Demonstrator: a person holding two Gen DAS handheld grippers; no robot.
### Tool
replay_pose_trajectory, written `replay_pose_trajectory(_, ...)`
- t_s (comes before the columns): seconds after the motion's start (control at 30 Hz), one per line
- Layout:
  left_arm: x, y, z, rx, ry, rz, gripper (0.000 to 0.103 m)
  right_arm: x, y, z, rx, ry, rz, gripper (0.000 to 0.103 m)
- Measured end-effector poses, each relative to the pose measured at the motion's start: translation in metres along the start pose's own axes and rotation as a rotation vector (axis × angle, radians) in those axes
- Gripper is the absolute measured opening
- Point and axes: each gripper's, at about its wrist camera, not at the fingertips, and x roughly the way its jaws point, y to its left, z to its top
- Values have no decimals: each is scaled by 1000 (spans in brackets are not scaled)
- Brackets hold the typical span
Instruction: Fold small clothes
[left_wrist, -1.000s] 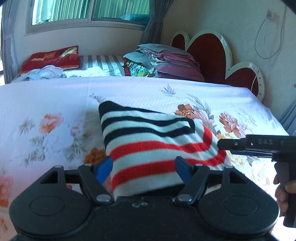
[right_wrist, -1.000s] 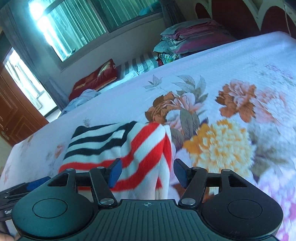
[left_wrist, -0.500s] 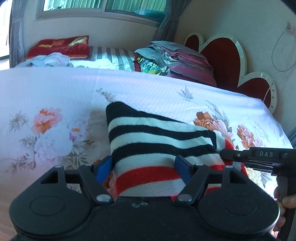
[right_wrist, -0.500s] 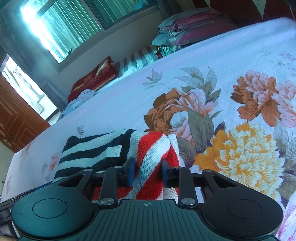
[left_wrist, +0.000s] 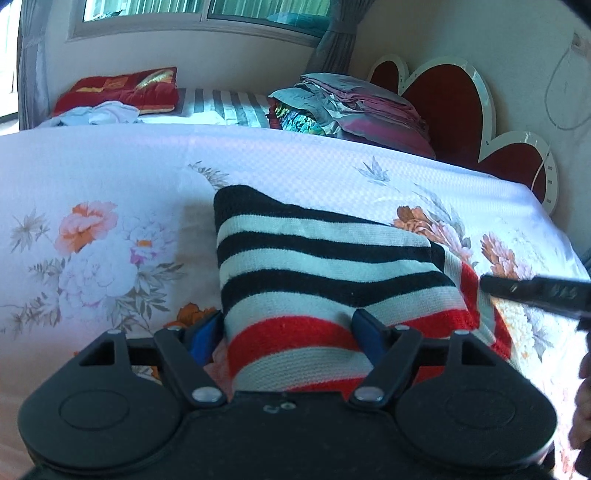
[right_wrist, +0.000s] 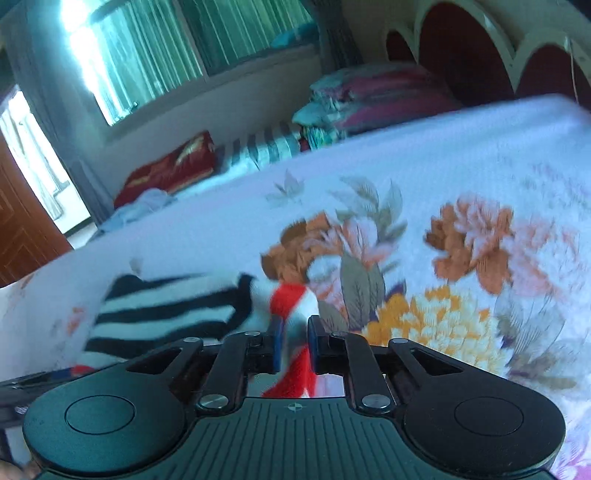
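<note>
A small knitted sweater (left_wrist: 325, 258) with black, white and red stripes lies folded on the floral bedsheet (left_wrist: 92, 240). My left gripper (left_wrist: 286, 332) straddles its near red-striped end. Its jaws are opening, one blue pad beside the left edge, the other resting on the knit, neither pinching it. My right gripper (right_wrist: 293, 339) is closing, its pads pressing a bunched red and white fold of the sweater (right_wrist: 166, 314) at its right side. In the left wrist view, the right gripper (left_wrist: 535, 291) comes in from the right onto that edge.
A stack of folded clothes (left_wrist: 354, 107) and a red cushion (left_wrist: 122, 90) lie at the far side of the bed below the window. A red and white headboard (left_wrist: 443, 103) stands at the right. A hand (left_wrist: 581, 406) shows at the right edge.
The right gripper's jaws went from wide apart to closed on the sweater's red-striped side, bunching it. The left gripper moved forward and down over the sweater's near end.
</note>
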Motion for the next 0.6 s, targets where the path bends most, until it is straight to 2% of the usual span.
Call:
replay_pose_trajectory(0.2, 1, -4, 1, 0, 4, 14, 76, 14, 22, 13, -50, 0, 31, 14)
replay_pose_trajectory(0.37, 2, -5, 1, 1, 7, 20, 77, 45, 23, 4, -108, 59, -14, 14)
replay_pose_trajectory(0.6, 7, 2, 1, -44, 24, 4, 79, 59, 21, -2, -188, 60, -83, 9)
